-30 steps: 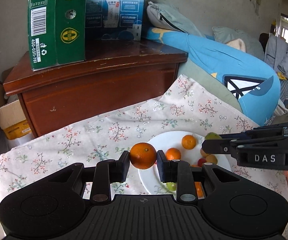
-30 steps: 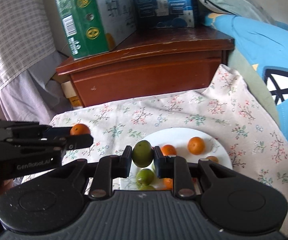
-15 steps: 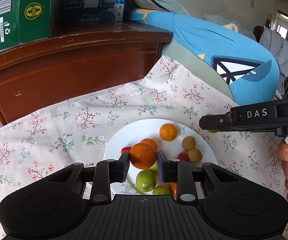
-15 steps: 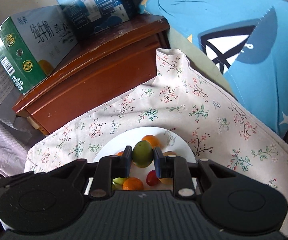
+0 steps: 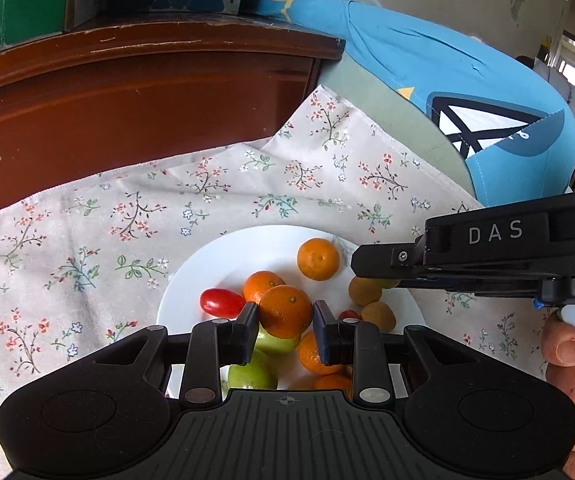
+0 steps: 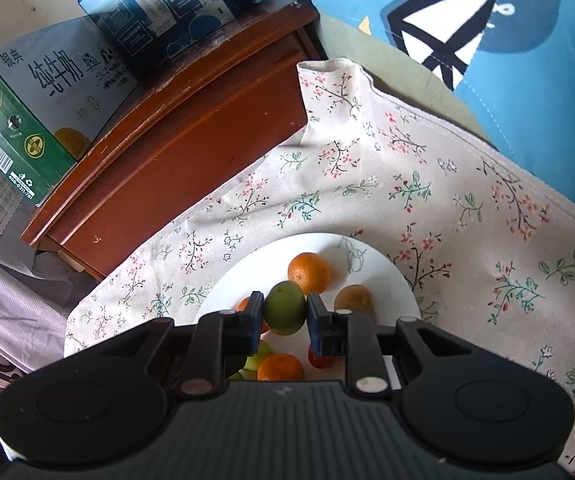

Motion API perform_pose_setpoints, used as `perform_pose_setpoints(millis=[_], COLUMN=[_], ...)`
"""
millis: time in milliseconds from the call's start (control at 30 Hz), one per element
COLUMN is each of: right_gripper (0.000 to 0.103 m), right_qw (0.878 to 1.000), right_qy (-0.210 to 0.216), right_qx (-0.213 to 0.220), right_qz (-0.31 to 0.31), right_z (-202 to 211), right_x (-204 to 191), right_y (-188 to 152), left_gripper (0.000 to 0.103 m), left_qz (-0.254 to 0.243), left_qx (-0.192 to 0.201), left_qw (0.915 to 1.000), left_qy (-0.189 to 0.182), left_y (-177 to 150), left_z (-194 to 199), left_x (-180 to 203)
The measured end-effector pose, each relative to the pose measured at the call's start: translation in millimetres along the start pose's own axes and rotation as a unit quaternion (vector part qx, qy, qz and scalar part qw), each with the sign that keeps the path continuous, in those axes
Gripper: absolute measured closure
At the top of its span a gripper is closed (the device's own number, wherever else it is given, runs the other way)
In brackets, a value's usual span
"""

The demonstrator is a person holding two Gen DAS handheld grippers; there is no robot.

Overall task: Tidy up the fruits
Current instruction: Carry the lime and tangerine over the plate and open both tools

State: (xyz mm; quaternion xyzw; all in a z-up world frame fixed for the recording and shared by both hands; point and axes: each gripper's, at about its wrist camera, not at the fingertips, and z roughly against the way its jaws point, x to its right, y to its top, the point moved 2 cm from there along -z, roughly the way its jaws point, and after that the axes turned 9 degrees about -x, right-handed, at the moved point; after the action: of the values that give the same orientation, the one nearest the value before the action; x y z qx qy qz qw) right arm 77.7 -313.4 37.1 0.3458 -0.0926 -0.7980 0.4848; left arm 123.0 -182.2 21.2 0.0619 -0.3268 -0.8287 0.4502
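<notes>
While each gripper has swung in from the bare cloth over the last second, both now hang above the white plate (image 5: 191, 280) with fruit still pinched; the left gripper (image 5: 285, 330) is clamped on an orange mandarin (image 5: 285, 311), its pads pressed to either side of the fruit, over the plate's near half, where a green fruit (image 5: 252, 374) and other mandarins lie below it; the right gripper (image 6: 285, 318) is likewise closed on a green fruit (image 6: 284, 307), held over the plate's middle, just in front of a mandarin (image 6: 308, 272) lying farther back; a cherry tomato (image 5: 221, 303) sits at the plate's left side and two brownish fruits (image 5: 377, 316) at its right; the plate rests on a floral cloth (image 5: 87, 240), with a wooden cabinet (image 5: 127, 112) beyond it; judging by this, both fruits are about to be released onto the plate, which would add them to the gathered pile.
</notes>
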Motion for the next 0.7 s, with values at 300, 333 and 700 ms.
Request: perform_pose_setpoints(millis=[300, 333, 700], right_gripper=[0.076, 0.075, 0.067], right_qw=[1.0, 1.0, 1.0], right_qy=[-0.003, -0.005, -0.01], right_qx=[0.005, 0.008, 0.02], right_qz=[0.003, 0.004, 0.01], right_z=[-3.4, -2.3, 11.3], right_x=[-1.9, -2.3, -8.9], right_y=[1.7, 1.9, -0.4], left_gripper=[0.045, 0.039, 0.017], left_qz=[-0.02, -0.023, -0.034], left_qx=[0.022, 0.025, -0.013], left_qw=[0.9993, 0.999, 0.9925], left_qy=[0.024, 0.029, 0.117], left_y=[0.7, 0.6, -3.9], left_z=[10.1, 12.8, 40.9], left_x=[10.5, 11.2, 15.5])
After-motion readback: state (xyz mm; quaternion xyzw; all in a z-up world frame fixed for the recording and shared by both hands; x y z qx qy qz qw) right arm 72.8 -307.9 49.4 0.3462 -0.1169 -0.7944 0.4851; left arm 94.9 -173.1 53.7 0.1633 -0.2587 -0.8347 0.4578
